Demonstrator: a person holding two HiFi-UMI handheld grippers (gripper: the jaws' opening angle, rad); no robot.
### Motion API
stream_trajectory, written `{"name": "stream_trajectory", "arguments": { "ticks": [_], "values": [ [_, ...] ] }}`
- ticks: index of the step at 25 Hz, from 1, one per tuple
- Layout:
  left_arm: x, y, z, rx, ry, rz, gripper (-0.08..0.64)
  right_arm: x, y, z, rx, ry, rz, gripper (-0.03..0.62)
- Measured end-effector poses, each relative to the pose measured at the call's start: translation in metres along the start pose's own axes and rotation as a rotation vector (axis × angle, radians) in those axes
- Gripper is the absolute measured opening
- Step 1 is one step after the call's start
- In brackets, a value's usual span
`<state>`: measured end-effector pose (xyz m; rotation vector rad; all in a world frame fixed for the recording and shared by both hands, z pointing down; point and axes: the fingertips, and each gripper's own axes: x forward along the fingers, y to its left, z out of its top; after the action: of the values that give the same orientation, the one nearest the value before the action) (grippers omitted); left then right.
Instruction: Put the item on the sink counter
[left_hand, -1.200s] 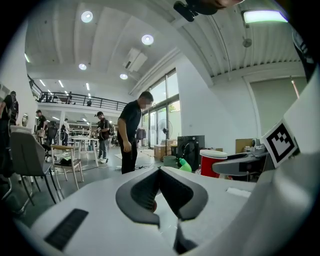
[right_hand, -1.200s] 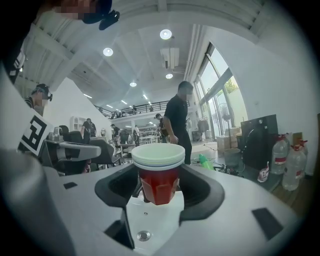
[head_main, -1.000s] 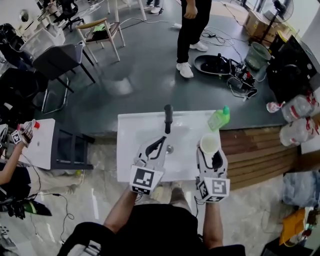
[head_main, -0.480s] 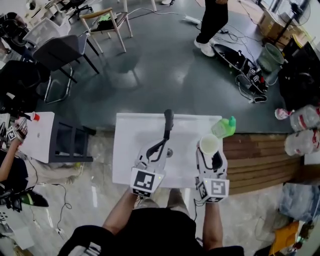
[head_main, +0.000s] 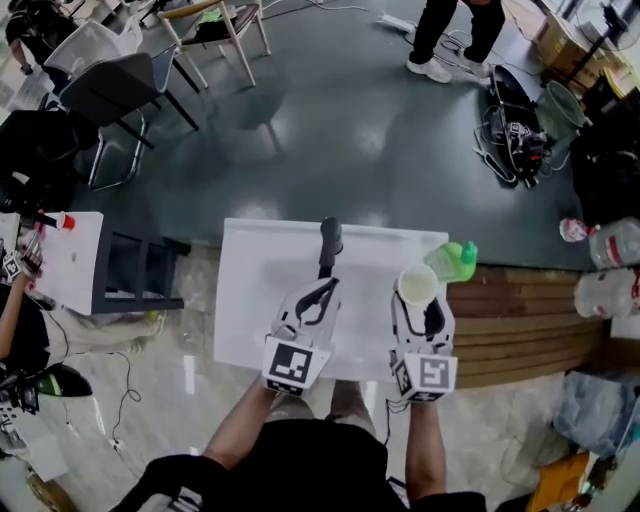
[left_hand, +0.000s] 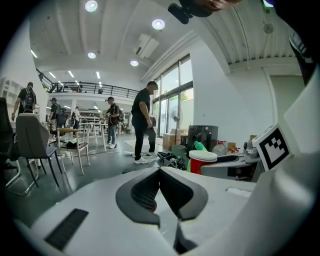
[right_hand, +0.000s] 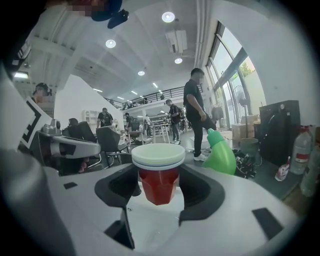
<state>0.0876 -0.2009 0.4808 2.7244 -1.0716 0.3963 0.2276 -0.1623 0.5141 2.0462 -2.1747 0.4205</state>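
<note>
The right tool (head_main: 420, 302) was closed on a red cup (right_hand: 158, 175) with a white lid, its two jaws pressing the cup's sides just below the lid. From the head view, the cup sat at the tool's tip over the right part of the white tabletop (head_main: 250, 300), close to the back right corner. Whether its base touched the surface or hung above it could not be told. A green bottle (head_main: 452, 260) lay tilted at that corner, just beside the cup and farther back.

The left tool (head_main: 318, 296) was shut with nothing in it, its dark pads meeting at the tips. It pointed over the middle of the tabletop towards the black faucet (head_main: 328, 240), which stood at the back edge. The two tools were held side by side and apart, near the front edge.

Wooden slats (head_main: 520, 320) ran along the tabletop's right edge. On the grey floor beyond the back edge a person (head_main: 450, 30) stood, well apart from the tabletop, and chairs (head_main: 120, 100) were further off to the left.
</note>
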Motion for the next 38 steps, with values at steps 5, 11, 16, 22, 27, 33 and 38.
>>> {"name": "stream_trajectory", "arguments": {
  "ticks": [5,11,16,22,27,33,38],
  "values": [
    [0.013,-0.002,-0.007,0.0,0.001,0.021,0.002,0.012,-0.01,-0.009,-0.004,0.018,0.014,0.259],
    [0.025,-0.006,-0.023,-0.032,0.042,0.041,0.002,0.032,-0.014,-0.025,-0.026,0.011,0.062,0.259],
    [0.034,-0.005,-0.032,-0.043,0.055,0.063,0.002,0.045,-0.019,-0.041,-0.011,0.026,0.085,0.259],
    [0.042,-0.004,-0.041,-0.049,0.068,0.081,0.002,0.06,-0.025,-0.054,-0.011,0.035,0.102,0.259],
    [0.047,-0.002,-0.048,-0.06,0.072,0.091,0.002,0.072,-0.024,-0.062,-0.004,0.04,0.115,0.259],
    [0.057,0.001,-0.043,-0.02,0.049,0.105,0.002,0.086,-0.027,-0.075,-0.007,0.055,0.114,0.259],
    [0.059,-0.001,-0.052,-0.027,0.071,0.097,0.002,0.094,-0.033,-0.089,-0.016,0.056,0.109,0.259]
  ]
}}
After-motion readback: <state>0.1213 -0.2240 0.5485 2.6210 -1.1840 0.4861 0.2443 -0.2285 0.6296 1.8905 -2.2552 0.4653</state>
